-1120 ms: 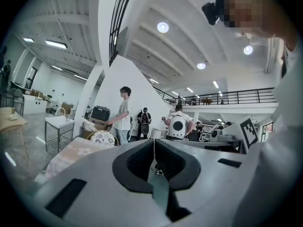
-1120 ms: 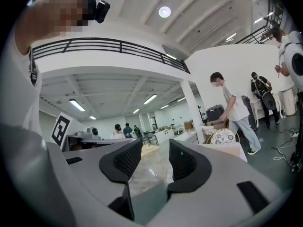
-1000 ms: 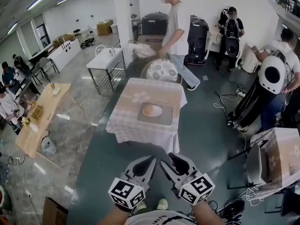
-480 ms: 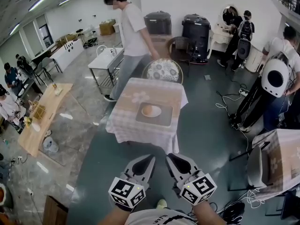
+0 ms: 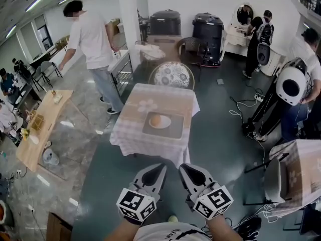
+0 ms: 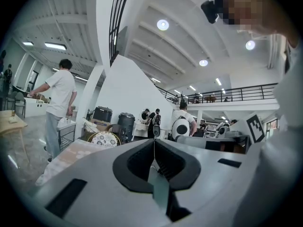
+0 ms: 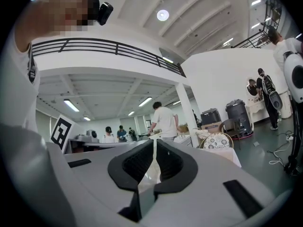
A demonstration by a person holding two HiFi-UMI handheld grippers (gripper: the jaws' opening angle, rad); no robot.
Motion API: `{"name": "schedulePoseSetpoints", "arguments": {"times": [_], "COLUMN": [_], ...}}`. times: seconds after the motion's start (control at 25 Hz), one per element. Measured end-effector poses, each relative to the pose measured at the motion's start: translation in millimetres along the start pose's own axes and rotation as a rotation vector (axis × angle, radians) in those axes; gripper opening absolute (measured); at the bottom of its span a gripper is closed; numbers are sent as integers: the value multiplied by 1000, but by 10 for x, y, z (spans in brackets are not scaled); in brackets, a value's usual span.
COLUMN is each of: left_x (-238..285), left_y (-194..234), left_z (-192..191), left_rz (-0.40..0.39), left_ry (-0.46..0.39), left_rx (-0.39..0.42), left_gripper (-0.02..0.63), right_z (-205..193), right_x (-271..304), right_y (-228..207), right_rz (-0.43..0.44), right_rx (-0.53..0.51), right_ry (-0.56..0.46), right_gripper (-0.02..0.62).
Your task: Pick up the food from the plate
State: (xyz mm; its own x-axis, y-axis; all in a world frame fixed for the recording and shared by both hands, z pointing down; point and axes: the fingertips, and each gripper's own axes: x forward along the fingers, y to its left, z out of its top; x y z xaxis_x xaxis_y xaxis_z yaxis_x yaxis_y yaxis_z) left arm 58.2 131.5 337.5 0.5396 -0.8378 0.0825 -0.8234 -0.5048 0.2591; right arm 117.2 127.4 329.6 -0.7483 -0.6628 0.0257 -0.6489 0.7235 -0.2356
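Observation:
A round tan piece of food (image 5: 155,120) lies on a white plate (image 5: 167,123), on a grey mat (image 5: 176,131) on a small table with a checked cloth (image 5: 145,104) in the middle of the head view. My left gripper (image 5: 161,170) and right gripper (image 5: 183,168) are held side by side at the bottom of that view, well short of the table. The left gripper (image 6: 154,141) is shut and empty. The right gripper (image 7: 154,142) has just been closing with nothing between its jaws, and its tips now meet.
A chair with a patterned round back (image 5: 172,75) stands behind the table. A person in a white shirt (image 5: 93,36) walks at the left, near a wooden table (image 5: 42,124). Another clothed table (image 5: 301,169), people (image 5: 293,89) and floor cables (image 5: 239,110) are at the right.
The table with the plate has drawn a little nearer. The person in white has walked from behind the table to the left. Both grippers keep their place in the head view.

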Motion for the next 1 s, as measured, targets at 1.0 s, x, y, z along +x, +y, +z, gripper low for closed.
{"name": "schedulePoseSetpoints", "arguments": {"times": [1.0], "left_x": [1154], "left_y": [2076], "left_z": [130], "left_rz": [-99], "left_ry": [94], "left_rx": [45], "left_gripper": [6], "right_z": [-170], "right_x": [2103], "right_y": [-781], "right_rz": [-175], "right_rx": [10], "right_ry": [61], "right_gripper": [21]}}
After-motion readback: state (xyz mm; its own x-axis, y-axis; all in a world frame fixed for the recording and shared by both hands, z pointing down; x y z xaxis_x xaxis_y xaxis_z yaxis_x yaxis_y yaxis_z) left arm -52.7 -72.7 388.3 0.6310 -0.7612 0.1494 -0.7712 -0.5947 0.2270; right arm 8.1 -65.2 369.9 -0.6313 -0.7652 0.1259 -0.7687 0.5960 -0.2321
